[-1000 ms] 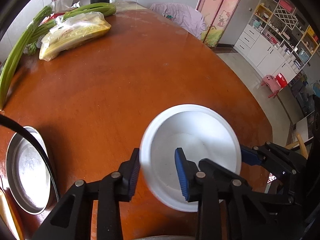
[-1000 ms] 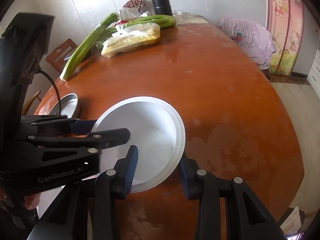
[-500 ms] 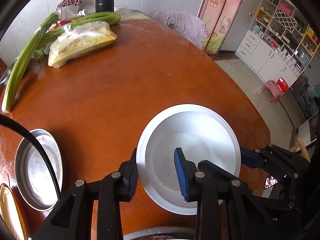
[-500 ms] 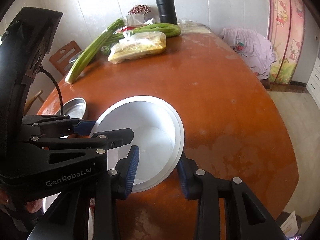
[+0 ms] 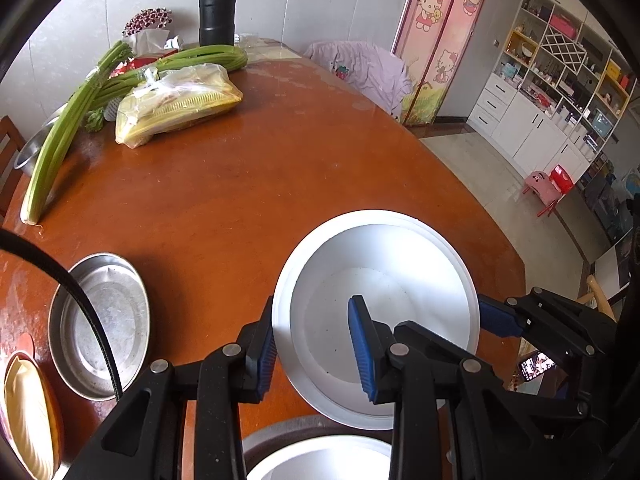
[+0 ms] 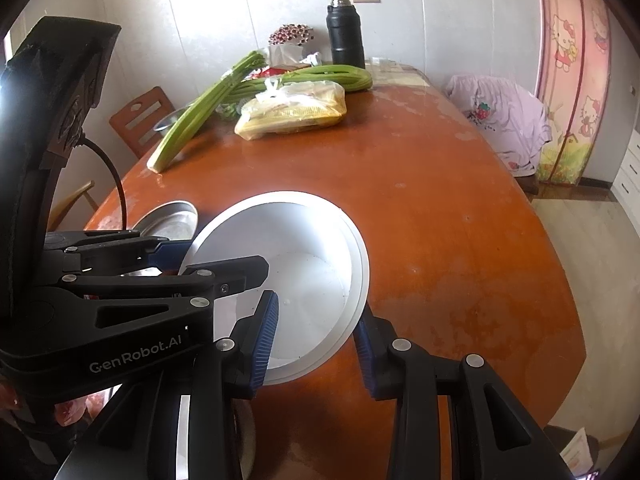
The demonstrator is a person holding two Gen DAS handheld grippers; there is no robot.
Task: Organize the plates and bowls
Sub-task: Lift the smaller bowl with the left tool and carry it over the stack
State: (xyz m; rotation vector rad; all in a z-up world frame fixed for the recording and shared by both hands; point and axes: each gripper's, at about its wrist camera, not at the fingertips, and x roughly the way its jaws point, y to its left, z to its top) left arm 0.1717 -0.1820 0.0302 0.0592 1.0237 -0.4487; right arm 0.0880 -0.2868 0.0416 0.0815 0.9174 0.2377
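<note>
A white bowl (image 5: 384,288) is held above the brown table between both grippers and also shows in the right wrist view (image 6: 296,272). My left gripper (image 5: 314,348) is shut on its left rim, one finger inside and one outside. My right gripper (image 6: 316,340) is shut on its right rim the same way. A round steel plate (image 5: 100,324) lies on the table to the left; its edge shows in the right wrist view (image 6: 172,216). Another white dish (image 5: 320,460) sits below the held bowl at the near edge.
Celery stalks (image 5: 68,136), a bagged yellow packet (image 5: 180,104) and a black flask (image 5: 216,8) stand at the far end of the table (image 5: 260,168). A yellow-lined dish (image 5: 28,412) is at the near left. A wooden chair (image 6: 140,120) stands beyond the table's left side.
Both grippers have lifted the white bowl up and back toward the near edge. More of the far table and wall now shows, and the dish below has come into view.
</note>
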